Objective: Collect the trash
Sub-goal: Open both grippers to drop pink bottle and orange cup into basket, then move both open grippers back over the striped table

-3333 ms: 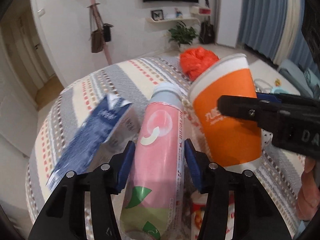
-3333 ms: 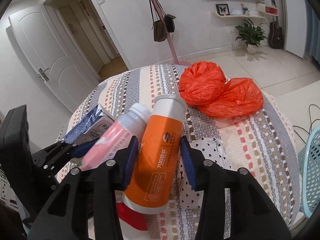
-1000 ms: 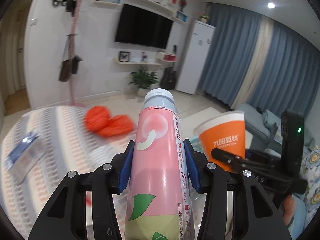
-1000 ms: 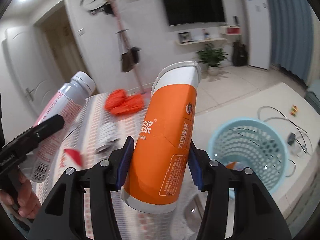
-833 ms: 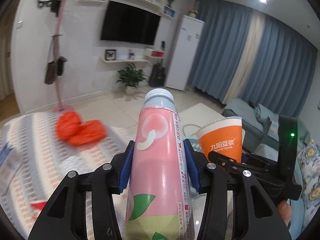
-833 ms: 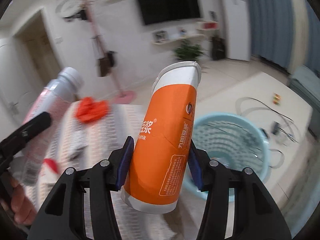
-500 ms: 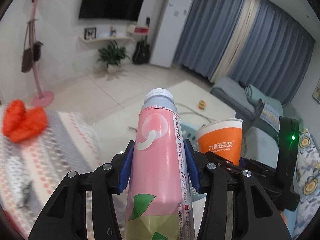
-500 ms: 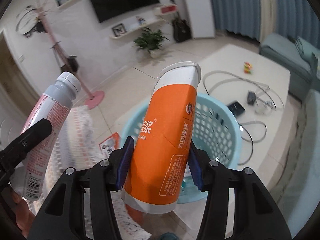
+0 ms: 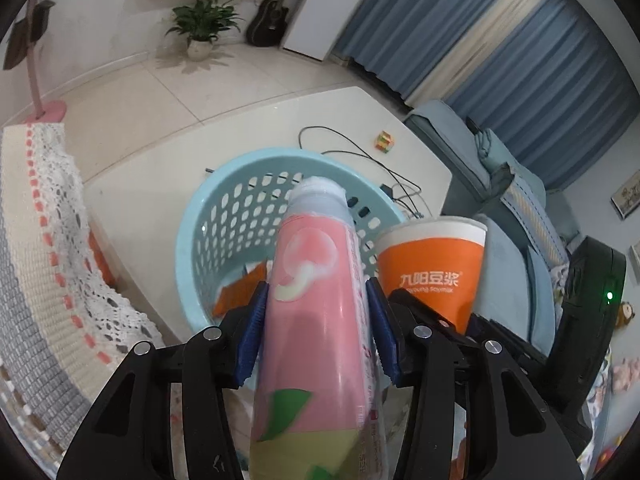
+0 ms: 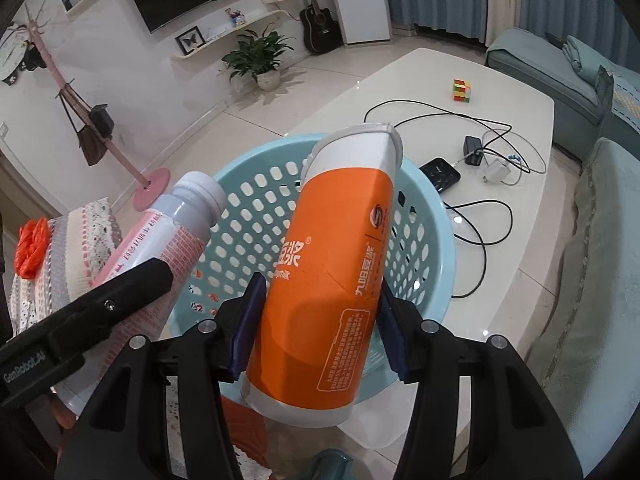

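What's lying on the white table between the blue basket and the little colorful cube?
A black cable loops across the white table between blue basket and colorful cube, seen clearest in the right wrist view.

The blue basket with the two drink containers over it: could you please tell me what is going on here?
A person is clearing trash with two tools. The left hand-held gripper grips a pink bottle, and the right hand-held gripper grips an orange paper cup. Both containers are tipped down over the light blue basket, which already holds some orange scraps. The jaws have just been easing open, but neither item has dropped yet.
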`<action>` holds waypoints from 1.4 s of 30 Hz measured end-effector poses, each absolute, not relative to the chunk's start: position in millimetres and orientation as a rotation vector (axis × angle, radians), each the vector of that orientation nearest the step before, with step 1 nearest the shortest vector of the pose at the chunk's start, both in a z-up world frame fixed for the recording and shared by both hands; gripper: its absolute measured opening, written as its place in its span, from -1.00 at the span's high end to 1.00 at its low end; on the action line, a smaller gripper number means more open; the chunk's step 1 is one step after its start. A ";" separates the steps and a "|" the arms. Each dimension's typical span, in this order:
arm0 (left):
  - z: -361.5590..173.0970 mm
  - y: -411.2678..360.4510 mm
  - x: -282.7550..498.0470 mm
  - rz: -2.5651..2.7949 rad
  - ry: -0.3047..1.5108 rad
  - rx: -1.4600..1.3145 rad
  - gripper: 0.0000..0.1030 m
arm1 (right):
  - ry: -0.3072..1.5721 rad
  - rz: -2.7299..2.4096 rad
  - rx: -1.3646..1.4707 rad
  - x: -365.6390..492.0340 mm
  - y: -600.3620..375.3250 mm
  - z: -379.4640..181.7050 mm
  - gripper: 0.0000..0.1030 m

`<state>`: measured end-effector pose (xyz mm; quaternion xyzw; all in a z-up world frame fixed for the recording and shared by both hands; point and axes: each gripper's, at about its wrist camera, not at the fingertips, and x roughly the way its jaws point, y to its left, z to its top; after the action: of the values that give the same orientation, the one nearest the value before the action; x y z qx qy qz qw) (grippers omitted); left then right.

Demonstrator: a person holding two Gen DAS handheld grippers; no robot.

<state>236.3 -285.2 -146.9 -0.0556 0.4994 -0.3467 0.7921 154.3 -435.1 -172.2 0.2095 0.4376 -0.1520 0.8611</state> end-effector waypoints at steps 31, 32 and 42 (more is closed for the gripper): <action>-27.3 -106.3 133.2 -0.618 0.722 -0.229 -0.23 | 0.723 -0.047 0.324 134.1 -322.5 -68.3 -0.02; -23.6 -95.4 128.3 -0.598 0.707 -0.221 -0.23 | 0.718 -0.019 0.305 134.3 -308.7 -64.0 -0.05; -9.1 39.1 103.6 -0.338 0.629 -0.257 -0.23 | 0.720 0.188 0.163 148.4 -192.5 -51.5 -0.16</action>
<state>103.6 39.1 -9.1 -0.1257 0.3071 -0.1649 0.9288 148.4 -192.5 -51.5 0.0794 0.3513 0.0915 0.9284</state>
